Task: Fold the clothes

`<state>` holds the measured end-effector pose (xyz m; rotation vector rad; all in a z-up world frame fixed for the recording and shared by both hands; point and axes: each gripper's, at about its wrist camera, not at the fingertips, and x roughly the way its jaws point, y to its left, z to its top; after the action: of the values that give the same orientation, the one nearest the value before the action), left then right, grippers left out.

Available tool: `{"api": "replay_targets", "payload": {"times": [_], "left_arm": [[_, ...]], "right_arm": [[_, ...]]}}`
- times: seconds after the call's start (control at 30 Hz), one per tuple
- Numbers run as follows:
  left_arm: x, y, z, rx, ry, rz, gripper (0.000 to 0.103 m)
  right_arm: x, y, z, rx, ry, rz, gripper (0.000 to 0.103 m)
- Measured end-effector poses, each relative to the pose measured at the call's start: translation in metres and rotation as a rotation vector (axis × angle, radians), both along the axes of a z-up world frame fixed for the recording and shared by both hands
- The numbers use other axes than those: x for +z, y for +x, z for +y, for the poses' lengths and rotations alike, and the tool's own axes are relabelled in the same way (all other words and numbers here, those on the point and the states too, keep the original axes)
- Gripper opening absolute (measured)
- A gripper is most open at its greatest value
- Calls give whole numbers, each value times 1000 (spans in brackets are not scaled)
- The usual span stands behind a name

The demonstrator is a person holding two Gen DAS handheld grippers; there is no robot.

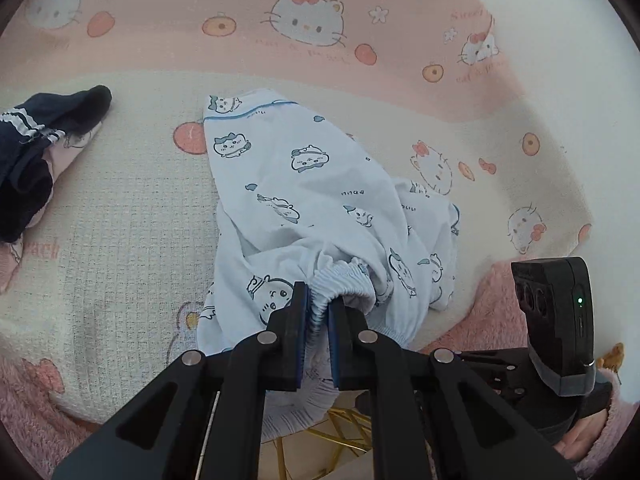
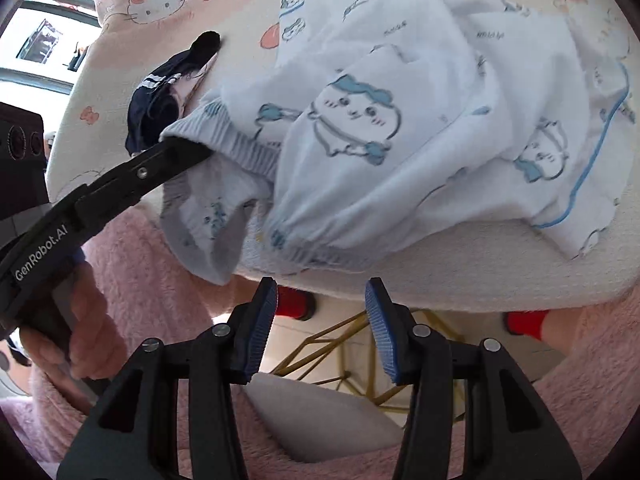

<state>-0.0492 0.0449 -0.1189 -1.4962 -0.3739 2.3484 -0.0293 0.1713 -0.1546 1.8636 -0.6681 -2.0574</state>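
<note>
While the left gripper [image 1: 319, 312] pinches the shorts [image 1: 320, 200] by the bunched waistband at the bed's near edge, the left view shows the fabric running long-ways away from it toward a leg hem. Over in the right view, the right gripper [image 2: 321, 320] hangs wide with nothing in it, just below the loose waistband [image 2: 312, 256], so it's the nearer free one. Only readable writing is "GenRobot.AI" on the left gripper's arm.

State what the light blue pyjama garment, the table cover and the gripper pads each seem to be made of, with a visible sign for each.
Pyjama garment: soft matte woven or knit cloth, probably cotton; it creases, with a gathered elastic waistband.
Table cover: cream textile with a waffle grid texture, printed.
Pads: blue, finely ribbed, likely rubber or plastic.
</note>
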Motion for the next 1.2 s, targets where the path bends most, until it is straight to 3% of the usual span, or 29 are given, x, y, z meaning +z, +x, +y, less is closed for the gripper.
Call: {"api": "replay_targets", "payload": {"times": [0.13, 0.27, 0.37, 0.47, 0.57, 0.67, 0.83, 0.93, 1.0, 1.1, 1.2], "left_arm": [[-2, 0, -2, -5, -1, -7, 10], [-7, 3, -7, -10, -11, -34, 10], [-13, 5, -5, -26, -60, -59, 10], [-26, 8, 4, -99, -52, -123, 14], [-35, 13, 15, -133, -99, -131, 18], [-35, 12, 25, -138, -175, -100, 20], [-13, 12, 11, -39, -166, 23, 18], [-5, 10, -9, 25, -83, 32, 18], [-5, 11, -17, 65, -130, 39, 18], [-18, 11, -16, 62, -187, -3, 18], [-36, 9, -7, 29, -202, -68, 19]], "right_arm": [[-23, 7, 5, -173, -117, -36, 47], [-26, 6, 26, -293, -113, -15, 45], [-23, 1, 31, -279, 130, 39, 36], [-10, 1, 44, -347, 142, 100, 35], [3, 4, 57, -340, 179, 160, 35], [0, 5, 53, -291, 96, 148, 35], [-23, 10, 34, -149, 195, 72, 37], [-22, 7, 34, -169, 241, 103, 37], [-19, 9, 46, -237, 262, 118, 37], [-22, 12, 75, -357, 176, 101, 40], [-25, 14, 80, -376, 78, 94, 48]]}}
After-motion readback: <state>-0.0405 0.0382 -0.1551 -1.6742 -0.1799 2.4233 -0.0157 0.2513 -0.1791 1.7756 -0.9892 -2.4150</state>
